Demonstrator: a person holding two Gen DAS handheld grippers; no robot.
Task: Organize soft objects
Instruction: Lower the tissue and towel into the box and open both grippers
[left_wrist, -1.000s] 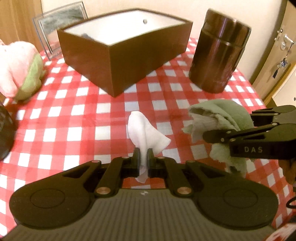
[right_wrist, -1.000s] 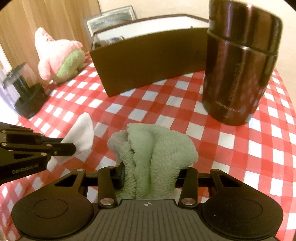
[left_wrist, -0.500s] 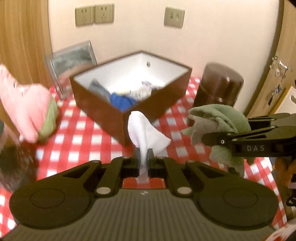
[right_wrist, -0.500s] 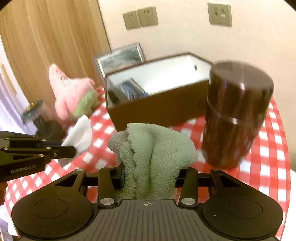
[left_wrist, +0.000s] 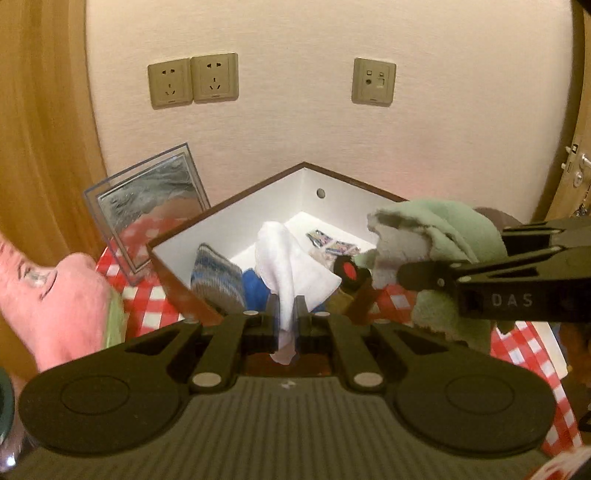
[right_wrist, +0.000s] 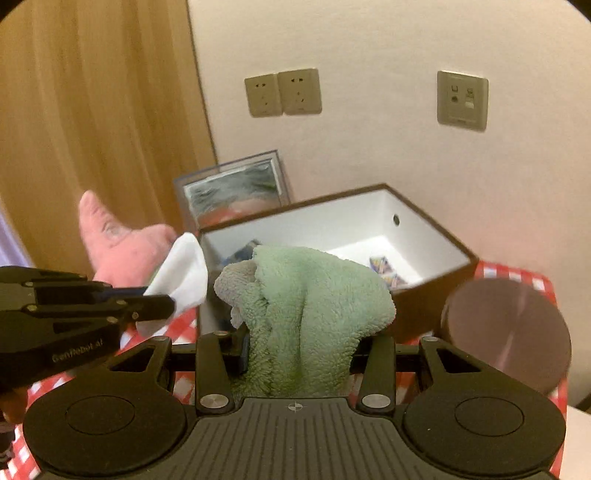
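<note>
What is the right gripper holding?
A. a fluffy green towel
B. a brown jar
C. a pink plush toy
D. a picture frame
A: the right gripper is shut on the fluffy green towel, which bulges up between its fingers.

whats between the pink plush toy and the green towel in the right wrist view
In the right wrist view, the white cloth held in the left hand-held gripper sits between the pink plush toy and the green towel.

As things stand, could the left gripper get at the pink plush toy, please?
Probably not yet. The left gripper is shut on the white cloth, so its fingers are occupied. The pink plush toy lies unobstructed to its left on the checkered table, so dropping the cloth into the brown box should free it.
</note>
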